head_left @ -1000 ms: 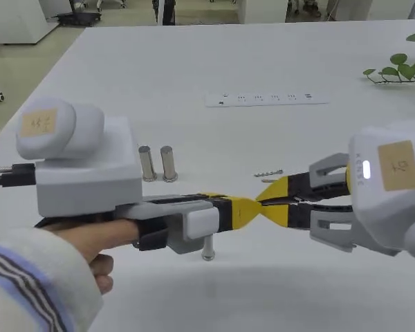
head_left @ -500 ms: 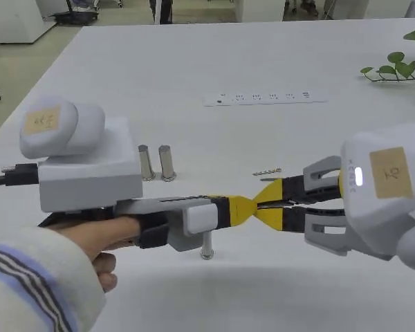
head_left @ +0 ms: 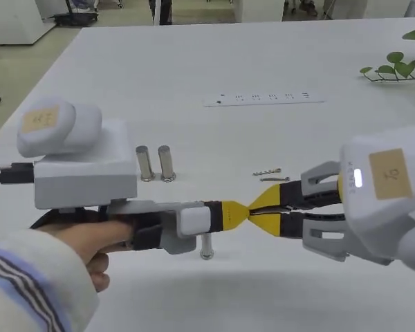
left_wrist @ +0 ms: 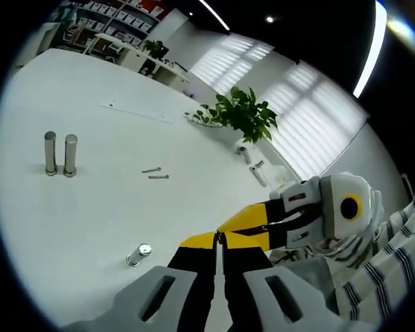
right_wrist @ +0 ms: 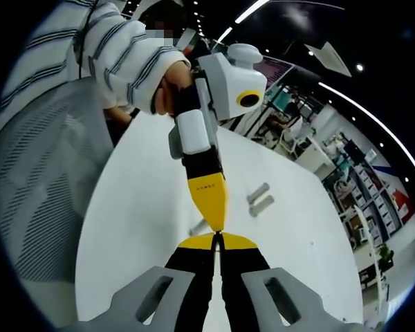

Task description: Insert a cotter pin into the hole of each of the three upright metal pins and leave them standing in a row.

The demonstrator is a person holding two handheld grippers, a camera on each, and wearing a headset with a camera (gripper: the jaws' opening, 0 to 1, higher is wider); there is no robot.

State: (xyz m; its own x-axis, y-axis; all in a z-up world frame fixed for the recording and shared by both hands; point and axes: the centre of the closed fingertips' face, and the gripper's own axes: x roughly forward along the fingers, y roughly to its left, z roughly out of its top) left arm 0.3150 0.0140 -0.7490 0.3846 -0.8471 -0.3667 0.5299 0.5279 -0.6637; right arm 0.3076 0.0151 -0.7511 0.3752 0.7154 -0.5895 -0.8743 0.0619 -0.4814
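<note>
Table (head_left: 194,69): white, wide, carries everything.

Left tongs (head_left: 241,213) and right tongs (head_left: 256,209): both pressed together, yellow tips meeting nose to nose above the table. Whether a cotter pin is pinched between them I cannot tell; too small.

First metal pin (head_left: 146,164) and second metal pin (head_left: 165,163) stand side by side beyond my left tongs. Third metal pin (head_left: 206,246) stands apart, just below them in the head view.

Far cotter pin (head_left: 268,171) and near cotter pin (head_left: 274,179) lie loose near the right tongs.

Step, as I judge it: a tip-to-tip handover or regrip. Keep both tips level. Loosen one side only once the other bites.

Since a second ago: both tongs have shifted left, and the near cotter pin now lies clear of the right tip.
</note>
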